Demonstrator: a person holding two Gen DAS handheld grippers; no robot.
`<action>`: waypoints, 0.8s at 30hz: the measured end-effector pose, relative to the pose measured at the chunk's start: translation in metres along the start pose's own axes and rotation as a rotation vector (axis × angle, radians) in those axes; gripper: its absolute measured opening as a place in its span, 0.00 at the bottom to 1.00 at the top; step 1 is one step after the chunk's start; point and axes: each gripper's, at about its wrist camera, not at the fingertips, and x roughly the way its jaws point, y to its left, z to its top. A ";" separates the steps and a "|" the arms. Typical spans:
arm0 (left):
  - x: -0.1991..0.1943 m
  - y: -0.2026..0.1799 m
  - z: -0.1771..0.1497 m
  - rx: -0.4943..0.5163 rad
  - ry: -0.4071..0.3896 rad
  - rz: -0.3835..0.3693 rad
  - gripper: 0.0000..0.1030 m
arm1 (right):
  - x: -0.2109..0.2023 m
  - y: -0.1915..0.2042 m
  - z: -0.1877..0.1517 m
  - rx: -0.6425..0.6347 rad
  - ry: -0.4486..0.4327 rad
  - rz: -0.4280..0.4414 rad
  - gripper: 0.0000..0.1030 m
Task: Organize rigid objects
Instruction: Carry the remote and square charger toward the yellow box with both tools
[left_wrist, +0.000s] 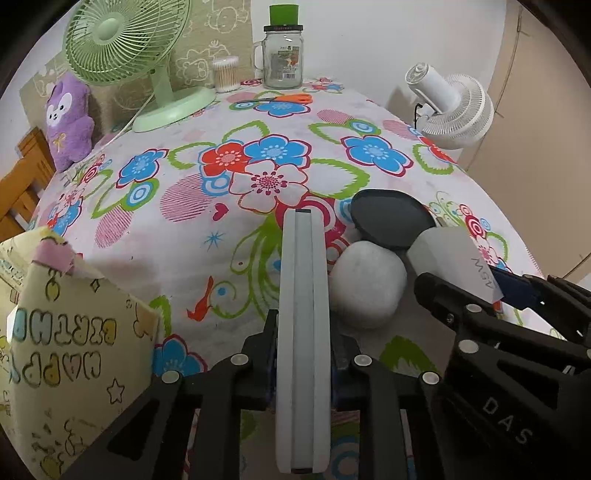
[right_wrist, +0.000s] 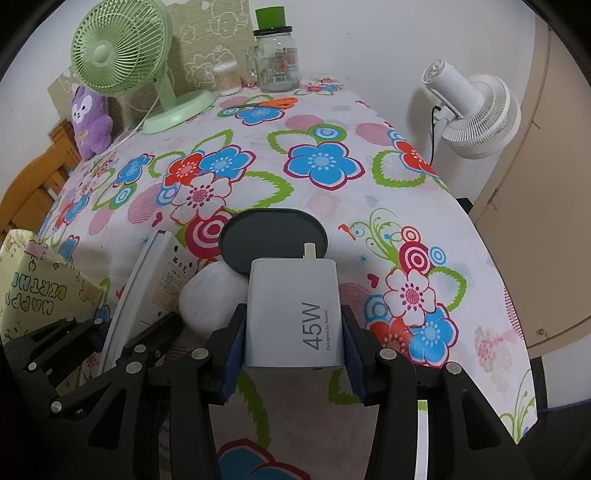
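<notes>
My left gripper (left_wrist: 304, 347) is shut on a thin white slab (left_wrist: 303, 295), held edge-on above the flowered tablecloth. In the right wrist view the slab (right_wrist: 147, 280) shows a printed label and leans at the left. My right gripper (right_wrist: 293, 350) is shut on a white 45W charger (right_wrist: 291, 314), its plug pointing away from me. The charger (left_wrist: 450, 251) also shows in the left wrist view, at the right. Just beyond both held things, a dark grey oval dish (right_wrist: 273, 240) and a white rounded lump (right_wrist: 214, 299) lie on the cloth.
A yellow birthday-print box (left_wrist: 66, 350) stands at the near left. At the back are a green desk fan (left_wrist: 122, 40), a purple plush toy (left_wrist: 70, 118), a cotton-swab tub (left_wrist: 226, 74), a glass jar mug (left_wrist: 282, 55) and orange scissors (left_wrist: 291, 98). A white fan (right_wrist: 476, 114) stands beyond the table's right edge.
</notes>
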 end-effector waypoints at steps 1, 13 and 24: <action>-0.003 -0.001 -0.001 0.003 -0.005 -0.001 0.19 | -0.001 0.001 -0.001 0.000 -0.001 0.002 0.49; -0.033 -0.007 -0.022 0.024 -0.045 -0.014 0.19 | -0.032 0.010 -0.023 -0.008 -0.045 -0.013 0.49; -0.064 -0.014 -0.038 0.050 -0.079 -0.016 0.19 | -0.064 0.015 -0.040 -0.018 -0.080 -0.035 0.49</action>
